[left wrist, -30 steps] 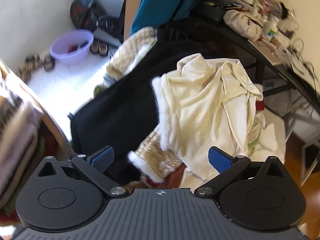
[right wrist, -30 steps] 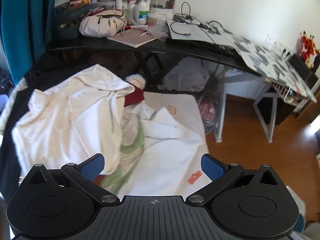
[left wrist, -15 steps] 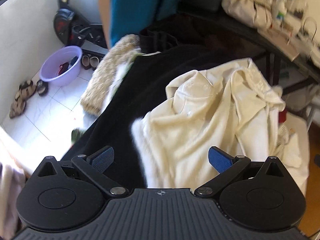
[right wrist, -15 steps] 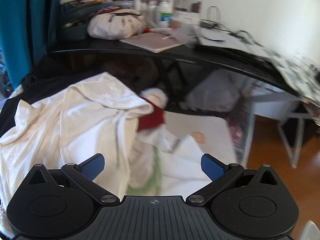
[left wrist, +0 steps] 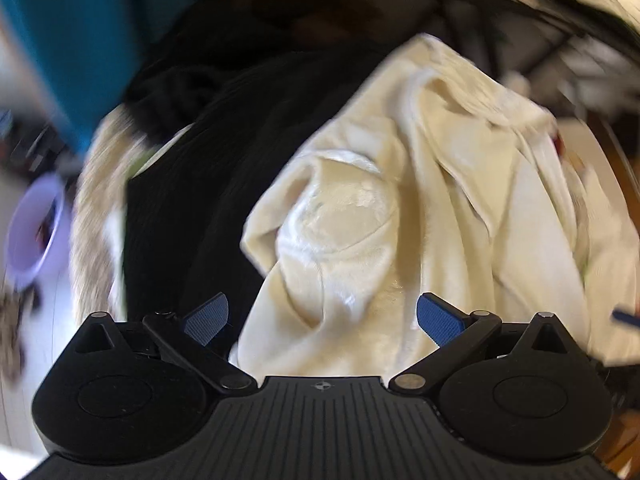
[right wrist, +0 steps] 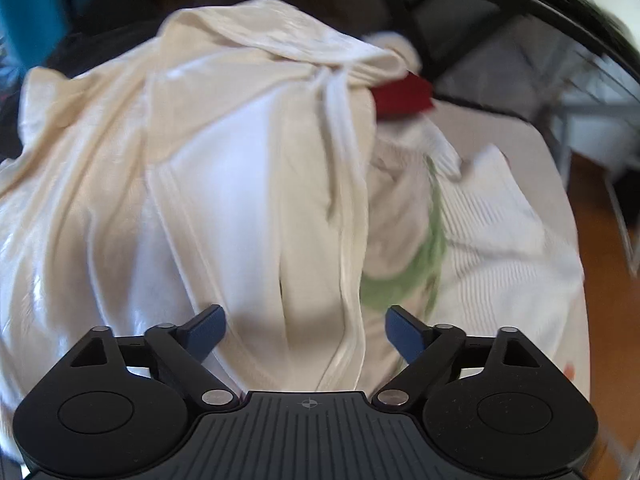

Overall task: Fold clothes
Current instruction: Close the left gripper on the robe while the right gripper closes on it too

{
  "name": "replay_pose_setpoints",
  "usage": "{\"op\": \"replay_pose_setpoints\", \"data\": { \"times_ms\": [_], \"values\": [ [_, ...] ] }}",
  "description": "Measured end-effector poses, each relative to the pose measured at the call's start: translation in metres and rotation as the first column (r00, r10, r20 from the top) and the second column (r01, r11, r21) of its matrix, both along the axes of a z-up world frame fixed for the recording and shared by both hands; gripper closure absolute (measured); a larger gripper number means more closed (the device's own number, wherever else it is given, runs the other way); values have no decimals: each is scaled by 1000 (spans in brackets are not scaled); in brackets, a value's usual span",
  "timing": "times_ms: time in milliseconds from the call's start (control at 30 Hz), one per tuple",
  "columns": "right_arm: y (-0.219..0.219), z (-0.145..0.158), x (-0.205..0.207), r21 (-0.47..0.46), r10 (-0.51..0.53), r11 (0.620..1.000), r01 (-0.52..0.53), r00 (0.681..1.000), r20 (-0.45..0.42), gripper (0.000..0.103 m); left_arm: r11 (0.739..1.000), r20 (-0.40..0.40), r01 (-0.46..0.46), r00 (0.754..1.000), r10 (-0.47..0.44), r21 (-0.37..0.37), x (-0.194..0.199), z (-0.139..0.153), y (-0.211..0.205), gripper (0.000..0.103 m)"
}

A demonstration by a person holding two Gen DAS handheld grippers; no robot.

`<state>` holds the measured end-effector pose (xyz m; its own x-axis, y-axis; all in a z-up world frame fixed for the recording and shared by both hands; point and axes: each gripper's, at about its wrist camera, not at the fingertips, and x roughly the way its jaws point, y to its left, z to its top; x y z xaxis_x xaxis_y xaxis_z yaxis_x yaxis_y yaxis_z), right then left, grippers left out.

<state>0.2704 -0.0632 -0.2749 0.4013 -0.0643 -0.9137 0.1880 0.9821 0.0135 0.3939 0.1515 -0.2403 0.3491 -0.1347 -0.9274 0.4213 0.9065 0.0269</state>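
1 purple basin (left wrist: 34, 236), contents blurred

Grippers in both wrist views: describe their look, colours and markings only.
The left gripper and the right gripper look identical: matte black ribbed body, two round black hubs, angled link arms with silver pivot pins, blue textured finger pads, and a small crosshair mark at centre. No cables or sleeves are visible.

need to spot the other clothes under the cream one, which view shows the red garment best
The right wrist view. The red garment shows there as a clear patch poking out from under the cream garment, beside a green-trimmed piece. The left wrist view gives only a blurred red sliver at the cream garment's far right edge.
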Motion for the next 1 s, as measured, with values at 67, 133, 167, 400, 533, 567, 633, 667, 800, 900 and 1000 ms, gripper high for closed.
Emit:
{"op": "replay_pose_setpoints", "data": {
  "times_ms": [67,133,167,400,533,567,633,667,800,900,1000],
  "values": [
    [4,0,-7,-13,-115,993,115,993,17,9,993,-1,113,994,-113,-13,4,-6,4,0],
    [11,-1,-14,-10,-255,967,256,966,41,1,977,-1,213,977,-213,-18,8,-15,9,0],
    [16,-2,-19,-3,-320,947,321,946,52,1,968,-17,252,967,-253,-15,11,-21,11,0],
    [53,-16,-30,-50,-418,904,424,903,99,1,942,-33,317,946,-322,-109,21,-45,29,0],
    [45,-25,-19,-12,-466,884,467,883,65,1,938,-5,327,944,-330,-113,18,-48,28,0],
    [41,-27,-17,7,-483,875,483,874,56,1,937,2,330,943,-332,-114,17,-48,28,0],
    [36,-32,-15,41,-508,861,507,860,46,1,938,3,328,944,-330,-108,15,-48,28,0],
    [34,-33,-16,53,-515,857,513,856,49,1,938,2,331,943,-332,-104,15,-48,28,0],
    [36,-31,-25,64,-515,857,511,853,82,1,914,13,386,922,-387,-124,14,-38,28,1],
    [41,-17,-37,41,-517,856,516,849,104,1,870,46,456,889,-456,-189,13,-24,30,5],
    [46,-6,-62,45,-565,825,564,817,113,1,848,44,472,878,-476,-241,21,-17,28,19]
  ]
}}
